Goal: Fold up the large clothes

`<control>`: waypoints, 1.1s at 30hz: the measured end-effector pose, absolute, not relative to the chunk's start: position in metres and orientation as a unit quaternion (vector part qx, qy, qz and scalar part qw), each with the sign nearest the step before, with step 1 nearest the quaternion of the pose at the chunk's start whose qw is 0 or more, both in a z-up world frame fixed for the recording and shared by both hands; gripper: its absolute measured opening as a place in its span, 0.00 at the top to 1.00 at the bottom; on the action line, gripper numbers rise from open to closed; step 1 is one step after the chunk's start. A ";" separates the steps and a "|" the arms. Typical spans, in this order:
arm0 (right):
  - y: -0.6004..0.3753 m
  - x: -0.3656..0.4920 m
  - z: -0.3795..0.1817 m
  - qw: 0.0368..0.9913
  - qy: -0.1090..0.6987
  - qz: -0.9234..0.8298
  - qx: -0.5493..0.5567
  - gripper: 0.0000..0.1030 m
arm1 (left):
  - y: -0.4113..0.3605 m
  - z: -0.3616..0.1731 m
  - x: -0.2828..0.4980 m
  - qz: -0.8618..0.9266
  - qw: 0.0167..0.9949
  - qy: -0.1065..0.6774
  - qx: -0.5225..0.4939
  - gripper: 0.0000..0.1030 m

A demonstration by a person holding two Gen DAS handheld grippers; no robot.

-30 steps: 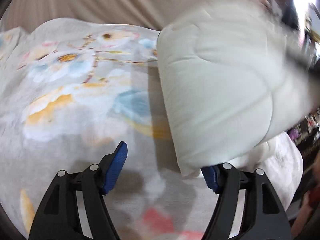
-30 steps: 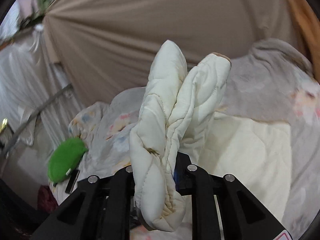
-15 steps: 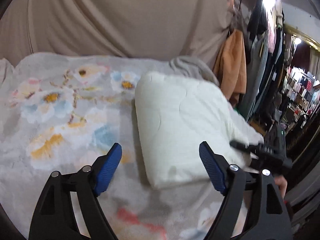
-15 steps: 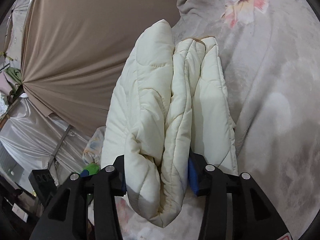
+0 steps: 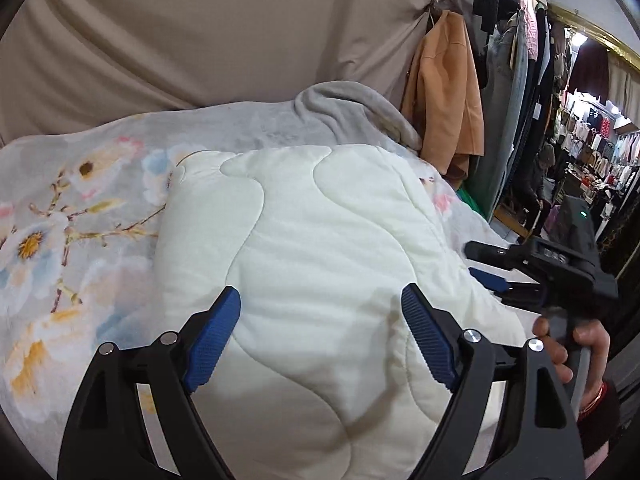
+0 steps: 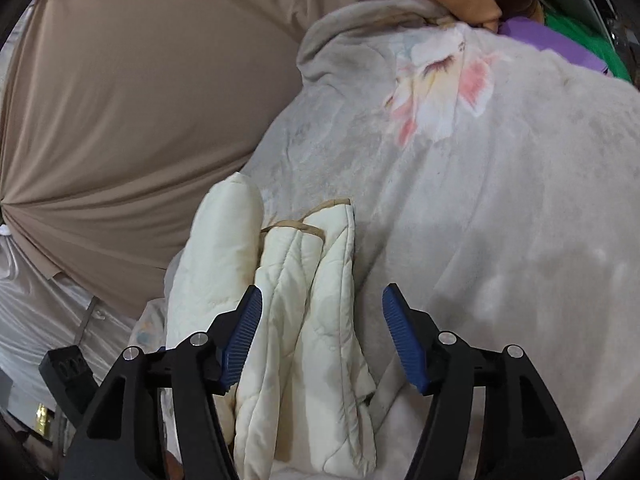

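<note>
Left hand-held gripper: the left hand-held gripper hovers over the folded garment, jaws spread wide and opening further, pads pressing nothing.
Right hand-held gripper: the right hand-held gripper has its jaws opening; folded layers lie between them, the left pad just beside the fabric, the right pad clear of it.
Garment position: the cream quilted garment lies folded flat on the floral blanket, directly under and ahead of the left jaws.
Garment edge: in the right wrist view the quilted garment shows as stacked folds with tan binding, resting on the blanket below the jaws.
Change, left: a second ago the bundle hung in the air to the right of these jaws; now it rests on the blanket, centred between them, and the jaws stand wider.
Change, right: a second ago the jaws pinched the folds tightly upright; now the grip is released.
Hand pose: a hand with a red bracelet grips the right tool's handle at the garment's right edge; both tools tilt downward.
Surroundings: beige curtain behind, orange coat hanging right.
</note>
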State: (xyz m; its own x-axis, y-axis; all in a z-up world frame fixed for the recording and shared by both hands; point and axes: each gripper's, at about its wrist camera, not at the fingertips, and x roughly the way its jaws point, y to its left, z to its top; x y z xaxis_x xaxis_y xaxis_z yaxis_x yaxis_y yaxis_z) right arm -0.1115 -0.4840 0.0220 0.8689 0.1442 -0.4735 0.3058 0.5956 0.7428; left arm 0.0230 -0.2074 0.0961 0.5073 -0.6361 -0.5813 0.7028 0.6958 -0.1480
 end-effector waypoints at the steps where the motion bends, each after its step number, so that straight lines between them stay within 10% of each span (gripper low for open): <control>1: -0.486 -0.098 0.016 0.849 0.267 -0.033 0.455 0.39 | -0.208 0.095 0.021 -0.385 0.869 0.306 0.057 0.19; 5: -0.466 -0.053 0.017 0.850 0.308 0.009 0.426 0.41 | -0.203 0.098 0.019 -0.386 0.871 0.297 0.056 0.19; 7: -0.447 -0.039 0.033 0.877 0.313 0.013 0.364 0.79 | -0.200 0.102 0.019 -0.391 0.870 0.296 0.050 0.19; 9: -0.427 -0.030 0.057 0.903 0.301 0.032 0.304 0.83 | -0.199 0.106 0.018 -0.399 0.868 0.292 0.045 0.19; 18: -0.452 0.011 -0.004 0.882 0.360 0.016 0.305 0.83 | -0.249 0.072 0.025 -0.376 0.875 0.278 0.124 0.14; 24: -0.453 -0.028 0.029 0.893 0.330 -0.069 0.297 0.60 | -0.257 0.067 0.014 -0.355 0.878 0.280 0.155 0.12; 33: -0.359 -0.092 0.108 0.956 0.246 -0.040 0.155 0.85 | -0.230 0.087 -0.012 -0.356 0.880 0.283 0.137 0.12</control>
